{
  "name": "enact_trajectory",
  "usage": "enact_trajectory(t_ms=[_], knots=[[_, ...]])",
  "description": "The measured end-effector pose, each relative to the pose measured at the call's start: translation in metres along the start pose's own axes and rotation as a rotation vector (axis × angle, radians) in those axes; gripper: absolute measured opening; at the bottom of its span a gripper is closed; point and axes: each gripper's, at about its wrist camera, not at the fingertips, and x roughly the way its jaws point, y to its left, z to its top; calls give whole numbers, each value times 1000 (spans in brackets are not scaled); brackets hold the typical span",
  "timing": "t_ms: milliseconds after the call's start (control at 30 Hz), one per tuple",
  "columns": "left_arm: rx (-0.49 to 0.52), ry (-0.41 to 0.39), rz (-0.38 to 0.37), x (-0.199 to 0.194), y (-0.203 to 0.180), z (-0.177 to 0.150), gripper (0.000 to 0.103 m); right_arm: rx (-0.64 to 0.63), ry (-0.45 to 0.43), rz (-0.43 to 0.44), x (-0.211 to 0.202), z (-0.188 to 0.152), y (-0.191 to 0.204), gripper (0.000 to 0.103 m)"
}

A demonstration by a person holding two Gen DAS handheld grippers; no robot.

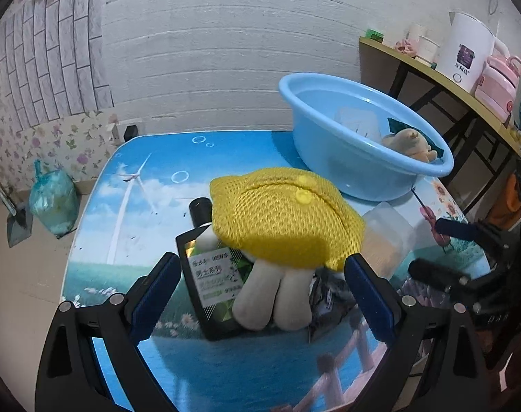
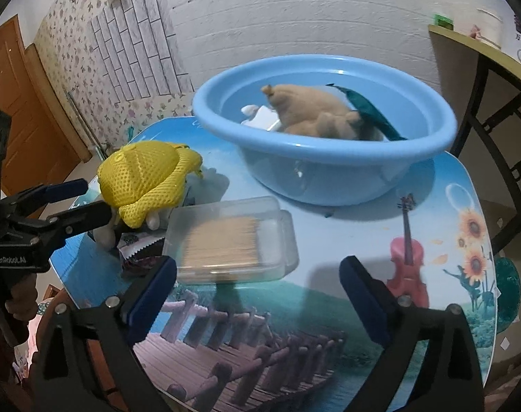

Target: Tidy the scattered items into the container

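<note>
A table (image 2: 329, 240) with a printed scenery cover carries a blue basin (image 2: 329, 178) at its far side. Nearer lie a clear lidded box of toothpicks (image 2: 231, 240), a dark bottle (image 1: 209, 274), a crumpled foil packet (image 1: 325, 298), and a plush toy with a yellow mesh cap (image 1: 284, 219).

White kettle (image 1: 464, 53) and pink appliance (image 1: 499, 84) on side shelf (image 1: 432, 68); tied plastic bag (image 1: 53, 202) on floor, far left of shelf.

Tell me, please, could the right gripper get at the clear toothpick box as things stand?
Probably yes: the right gripper is open, the clear toothpick box lies just ahead of its fingers, and nothing sits between them.
</note>
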Motion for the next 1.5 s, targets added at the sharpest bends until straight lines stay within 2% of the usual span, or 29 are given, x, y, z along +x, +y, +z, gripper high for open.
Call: enact_trajectory(t_ms=[333,400,567,600,633,667,700,800,900,1167,1500], knots=[[-1,19,-48,18,-2,9,96,-26,49,2,22,7,19,98],[-6,28,-64,22,-3,9,96,-24,53,8,26,9,21,103],[16,38,-84,25,-10,10,95,-47,54,18,33,12,32,103],[21,29,-84,23,-11,9,84,-52,57,20,34,12,33,103],[25,28,-92,22,-12,9,77,-60,60,18,36,12,35,103],[24,34,-110,22,-12,9,65,-69,61,11,38,11,38,103],[17,48,-126,22,-11,10,63,-76,63,2,40,11,39,103],[17,44,-117,18,-12,9,60,-79,70,-12,45,9,40,103],[22,30,-103,11,-12,9,59,-68,67,5,44,7,37,94],[10,-11,-66,-15,-9,7,59,-9,53,11,24,-3,19,94],[-15,-34,23,-44,6,-7,59,63,45,-36,-4,-25,-17,94]])
